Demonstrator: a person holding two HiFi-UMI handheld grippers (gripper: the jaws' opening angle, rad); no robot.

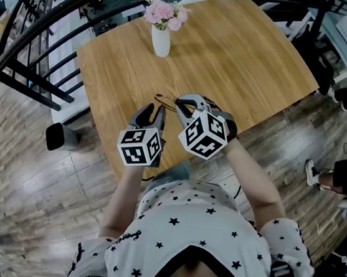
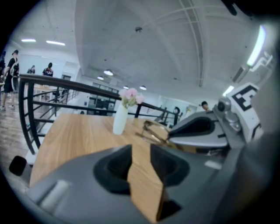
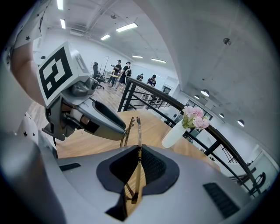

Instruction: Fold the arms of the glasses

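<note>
Thin gold-framed glasses (image 1: pixel 164 99) hang just above the wooden table (image 1: pixel 252 56) near its front edge. My right gripper (image 1: pixel 185 107) is shut on them; in the right gripper view the glasses (image 3: pixel 138 129) run edge-on between the pads and stick out ahead. My left gripper (image 1: pixel 153 115) sits just left of them, jaws slightly apart with only bare wood showing between them (image 2: pixel 141 154). In the left gripper view the glasses (image 2: pixel 152 130) hang from the tip of the right gripper (image 2: pixel 171 131), ahead and to the right. The left gripper's finger (image 3: pixel 107 119) lies close beside the frame.
A white vase (image 1: pixel 161 41) of pink flowers stands on the table's far side, beyond the glasses. A black railing (image 1: pixel 43 47) borders the table at the left and back. A small grey bin (image 1: pixel 59 136) sits on the floor at left. Another person's shoe (image 1: pixel 311 172) shows at right.
</note>
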